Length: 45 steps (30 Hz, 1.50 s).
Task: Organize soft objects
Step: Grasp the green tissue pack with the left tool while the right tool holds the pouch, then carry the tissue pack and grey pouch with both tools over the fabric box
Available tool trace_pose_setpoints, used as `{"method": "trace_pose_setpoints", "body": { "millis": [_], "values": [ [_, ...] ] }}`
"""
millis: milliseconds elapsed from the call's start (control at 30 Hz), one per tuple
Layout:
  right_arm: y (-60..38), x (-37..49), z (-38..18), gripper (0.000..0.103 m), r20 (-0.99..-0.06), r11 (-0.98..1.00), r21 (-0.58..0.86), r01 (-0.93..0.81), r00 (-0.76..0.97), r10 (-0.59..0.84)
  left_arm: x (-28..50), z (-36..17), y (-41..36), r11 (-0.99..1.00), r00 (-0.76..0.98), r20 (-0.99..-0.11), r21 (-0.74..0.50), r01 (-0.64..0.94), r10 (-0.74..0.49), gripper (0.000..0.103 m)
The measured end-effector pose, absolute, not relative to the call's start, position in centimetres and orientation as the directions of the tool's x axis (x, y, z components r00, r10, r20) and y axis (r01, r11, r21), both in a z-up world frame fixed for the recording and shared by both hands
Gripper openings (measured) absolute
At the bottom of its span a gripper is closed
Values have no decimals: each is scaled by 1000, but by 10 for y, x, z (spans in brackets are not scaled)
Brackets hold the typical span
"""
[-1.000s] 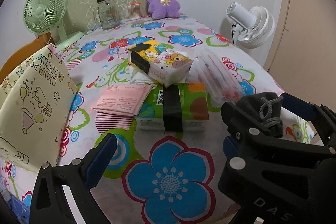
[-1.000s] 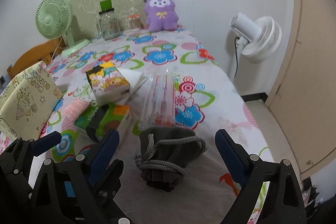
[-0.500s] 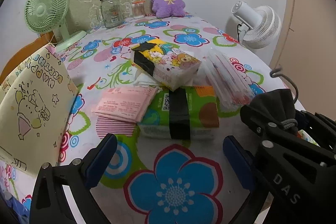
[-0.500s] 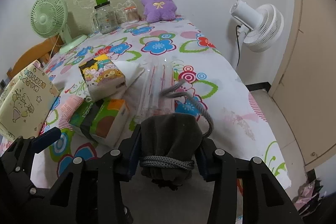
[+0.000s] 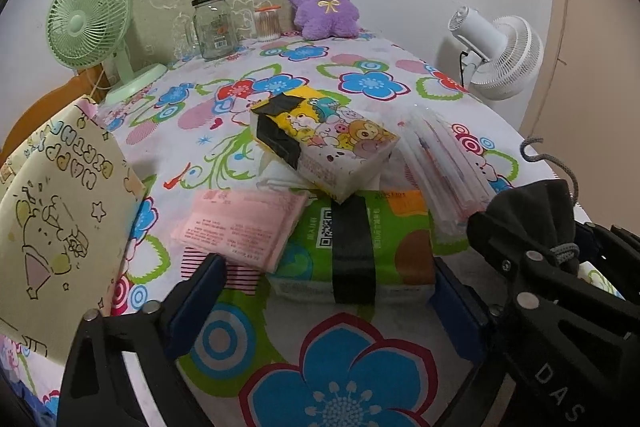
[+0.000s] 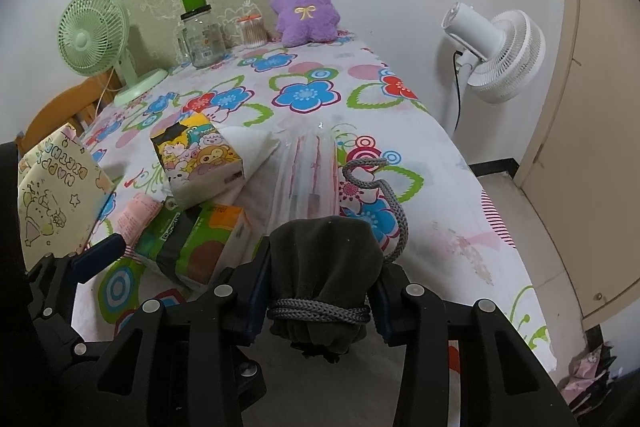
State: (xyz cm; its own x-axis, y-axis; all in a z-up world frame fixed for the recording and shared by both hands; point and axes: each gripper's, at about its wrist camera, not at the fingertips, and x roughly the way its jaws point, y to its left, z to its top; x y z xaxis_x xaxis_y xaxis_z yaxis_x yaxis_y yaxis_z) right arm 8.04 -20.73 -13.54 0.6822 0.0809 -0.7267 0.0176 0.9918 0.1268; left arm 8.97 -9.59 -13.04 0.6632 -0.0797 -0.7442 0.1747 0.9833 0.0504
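R gripper (image 6: 320, 283) pinches the dark grey drawstring pouch (image 6: 324, 259) between its blue pads, jaws squeezed onto both sides of it; pouch is held up off the table (image 6: 460, 227) near the front right edge. Grey cord (image 6: 384, 195) wraps its neck, loose end curling up over the tablecloth. In the L wrist view the same pouch (image 5: 532, 219) shows at right, clamped in the R gripper (image 5: 560, 267).

L gripper (image 5: 320, 287) has jaws spread wide, nothing between them, hovering above the front edge w/ the green tissue pack (image 5: 356, 251) just ahead.

Mid-table pile: green tissue pack w/ black band lies flat; cartoon tissue pack (image 5: 324, 143) rests tilted on its far end, on top of a white tissue sheet (image 6: 256, 143). Pink packet (image 5: 240, 227) touches the green pack's left side. Clear bag of pink-striped items (image 5: 444, 163) lies by the right side.

Left edge: yellow birthday gift bag (image 5: 60, 227). Far edge: purple plush (image 5: 324, 3), glass jar w/ green lid (image 5: 212, 23), small cotton swab jar (image 5: 267, 23), green fan (image 5: 92, 27) at far left corner. White fan (image 6: 496, 47) stands off the table, right.
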Motion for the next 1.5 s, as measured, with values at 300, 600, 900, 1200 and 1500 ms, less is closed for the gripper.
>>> {"method": "trace_pose_setpoints", "body": {
  "millis": [300, 600, 900, 1200, 1500],
  "values": [
    [-202, 83, -134, 46, -727, 993, 119, 12, 682, 79, 85, -127, -98, 978, 651, -750, 23, 208, -120, 73],
    [-195, 71, -123, 46, -709, 994, 112, 0, 701, 80, 73, -118, -93, 979, 660, -741, 13, 203, -127, 73],
    [-193, 54, -108, 46, -681, 994, 105, -6, 728, 76, 56, -102, -92, 977, 690, -710, 12, 211, -141, 73],
    [-191, 43, -89, 46, -649, 994, 106, -15, 757, 81, 48, -84, -89, 978, 710, -690, 13, 208, -142, 73],
    [-188, 41, -61, 46, -611, 993, 111, -30, 787, 92, 44, -58, -84, 981, 739, -659, 10, 195, -140, 73]
  ]
}}
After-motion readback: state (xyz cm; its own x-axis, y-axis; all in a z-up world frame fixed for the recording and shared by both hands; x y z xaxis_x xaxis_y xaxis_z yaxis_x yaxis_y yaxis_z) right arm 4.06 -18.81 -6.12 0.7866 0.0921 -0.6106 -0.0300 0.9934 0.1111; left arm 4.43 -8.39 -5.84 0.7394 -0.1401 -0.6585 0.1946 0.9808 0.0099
